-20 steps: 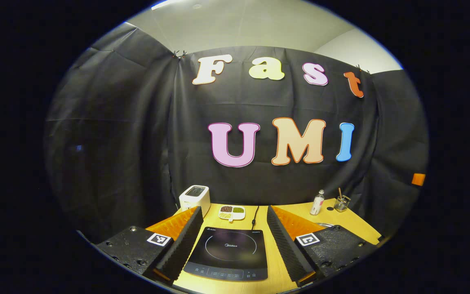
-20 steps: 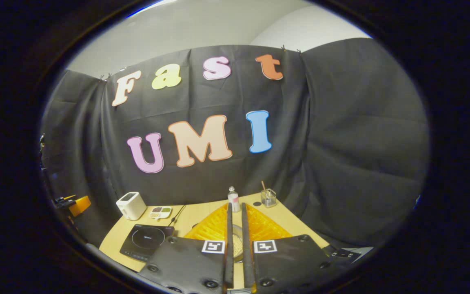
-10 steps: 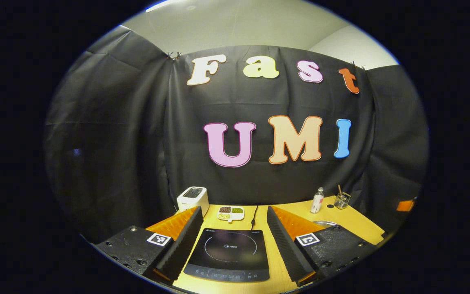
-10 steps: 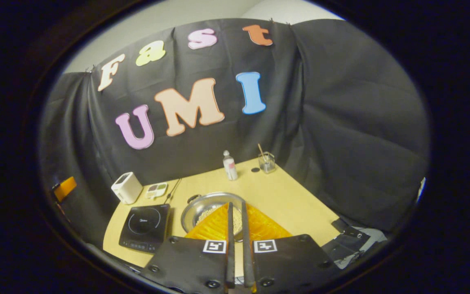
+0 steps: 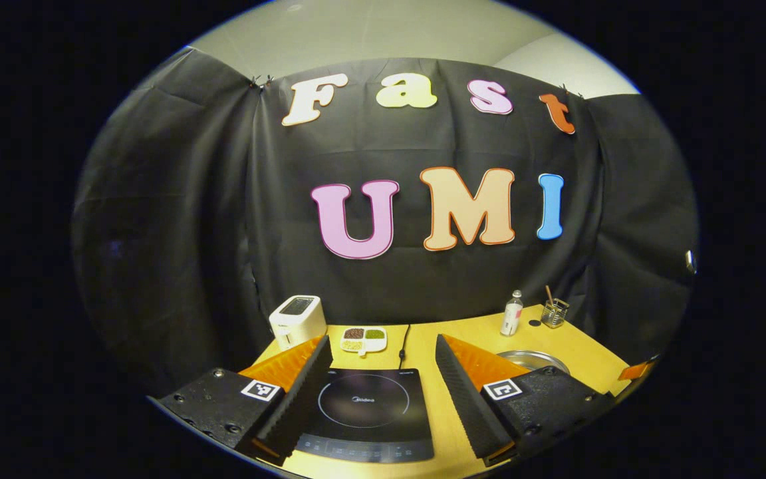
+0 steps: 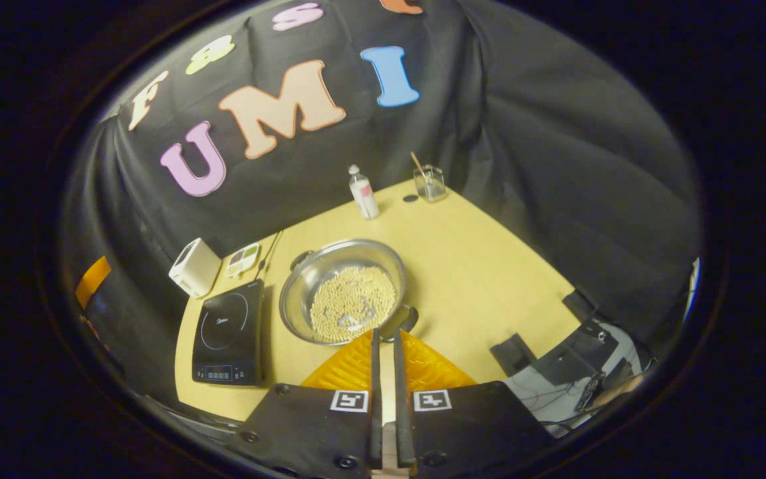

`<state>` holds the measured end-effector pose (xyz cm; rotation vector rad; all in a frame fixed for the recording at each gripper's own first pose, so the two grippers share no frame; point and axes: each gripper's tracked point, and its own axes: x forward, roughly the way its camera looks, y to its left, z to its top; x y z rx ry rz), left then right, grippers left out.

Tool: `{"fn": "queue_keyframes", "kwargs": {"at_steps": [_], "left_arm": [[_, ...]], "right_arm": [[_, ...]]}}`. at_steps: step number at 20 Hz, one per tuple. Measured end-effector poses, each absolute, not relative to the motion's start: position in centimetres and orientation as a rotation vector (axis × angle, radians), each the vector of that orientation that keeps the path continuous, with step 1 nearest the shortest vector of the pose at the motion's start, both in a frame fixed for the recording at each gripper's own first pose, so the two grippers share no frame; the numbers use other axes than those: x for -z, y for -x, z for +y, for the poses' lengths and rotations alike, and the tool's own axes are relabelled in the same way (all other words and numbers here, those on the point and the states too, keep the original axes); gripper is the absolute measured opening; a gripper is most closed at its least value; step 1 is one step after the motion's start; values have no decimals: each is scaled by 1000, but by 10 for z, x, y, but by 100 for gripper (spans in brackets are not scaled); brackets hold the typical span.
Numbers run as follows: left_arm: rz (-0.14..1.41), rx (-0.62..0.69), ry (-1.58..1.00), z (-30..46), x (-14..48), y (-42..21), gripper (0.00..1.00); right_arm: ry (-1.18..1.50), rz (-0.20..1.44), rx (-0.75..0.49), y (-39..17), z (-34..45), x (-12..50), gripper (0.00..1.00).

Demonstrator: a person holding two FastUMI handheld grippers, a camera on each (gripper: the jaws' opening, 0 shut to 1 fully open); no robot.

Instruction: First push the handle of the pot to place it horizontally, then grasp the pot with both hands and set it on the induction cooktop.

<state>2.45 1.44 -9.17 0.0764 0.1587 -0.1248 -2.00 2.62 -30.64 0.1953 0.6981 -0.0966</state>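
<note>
1. the toaster (image 6: 193, 267) stands at the back corner of the worktop (image 6: 489, 266), to the far left of the pot (image 6: 343, 289); it plays no part, but a wide swing toward the cooktop could clip it.
2. the induction cooktop (image 6: 230, 332) lies just left of the pot, apart from it and bare on top. in the left gripper view the left gripper (image 5: 376, 399) hovers over it with its fingers spread wide, holding nothing.
3. the pot sits near the middle of the worktop, part filled with pale beans. one handle (image 6: 301, 258) shows on its far-left rim and another (image 6: 404, 321) on its near-right rim, so the handles lie on a slant, not level across.
4. the right gripper (image 6: 383, 359) hangs just in front of the pot's near handle, its fingers almost together with a thin gap and nothing between them. pushing too hard or off-centre on that handle could slide the whole pot, not turn it, or tip beans out.
5. a bottle (image 6: 362, 193) and a glass cup (image 6: 428, 183) stand behind the pot, well apart from it.
</note>
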Motion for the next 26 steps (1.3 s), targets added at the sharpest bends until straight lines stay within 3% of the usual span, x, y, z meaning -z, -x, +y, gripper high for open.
{"fn": "queue_keyframes", "kwargs": {"at_steps": [1,6,7,8,12,14,26], "left_arm": [[166,130,-63,11,95,-30,94],[190,122,-38,0,111,-59,93],[197,119,-39,0,113,-60,95],[202,117,-41,0,115,-63,95],[215,93,-49,-6,122,-87,96],[223,86,-58,-10,125,-95,93],[256,42,-49,-27,141,-124,96]], "right_arm": [[-233,740,89,21,31,316,10],[-426,954,94,25,45,362,8],[-439,992,91,23,48,370,0],[-436,1026,89,22,51,381,8],[-426,1132,64,13,61,403,8],[-438,1165,51,5,65,410,8],[-460,1320,74,-28,46,451,8]]}}
